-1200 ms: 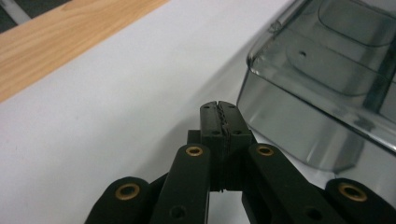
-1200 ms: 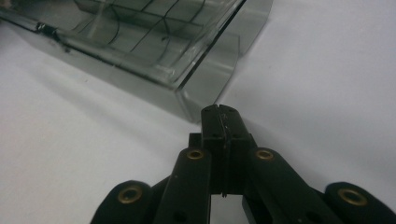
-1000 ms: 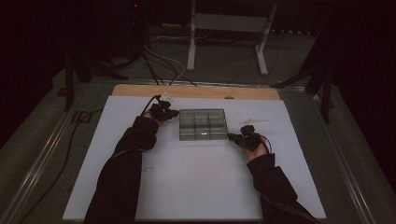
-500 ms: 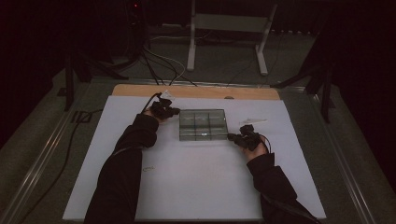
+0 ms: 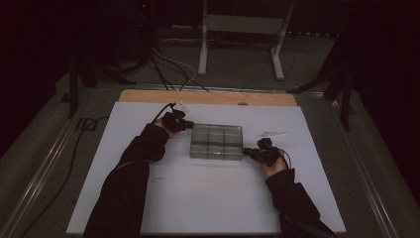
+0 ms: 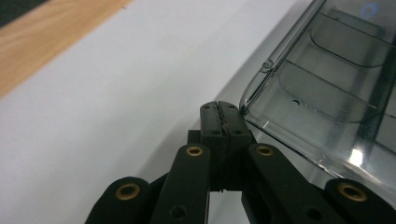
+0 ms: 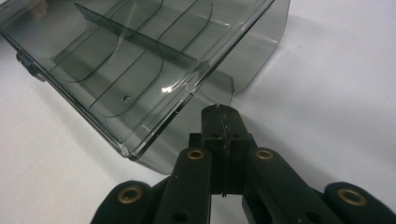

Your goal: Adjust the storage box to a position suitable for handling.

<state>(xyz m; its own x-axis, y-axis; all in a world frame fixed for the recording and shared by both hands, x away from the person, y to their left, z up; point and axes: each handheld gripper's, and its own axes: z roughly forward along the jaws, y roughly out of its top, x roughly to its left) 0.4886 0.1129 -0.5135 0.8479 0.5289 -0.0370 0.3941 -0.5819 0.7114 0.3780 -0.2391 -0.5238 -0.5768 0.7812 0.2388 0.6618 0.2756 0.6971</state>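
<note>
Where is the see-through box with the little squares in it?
In the high view the clear box sits mid-table on the white sheet, between the left gripper and the right gripper.

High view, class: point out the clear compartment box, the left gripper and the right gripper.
clear compartment box (image 5: 216, 141): high view, middle of its lid.
left gripper (image 5: 187, 124): high view, jaw tips at the box's far left corner.
right gripper (image 5: 247, 153): high view, jaw tips at the box's near right corner.
</note>
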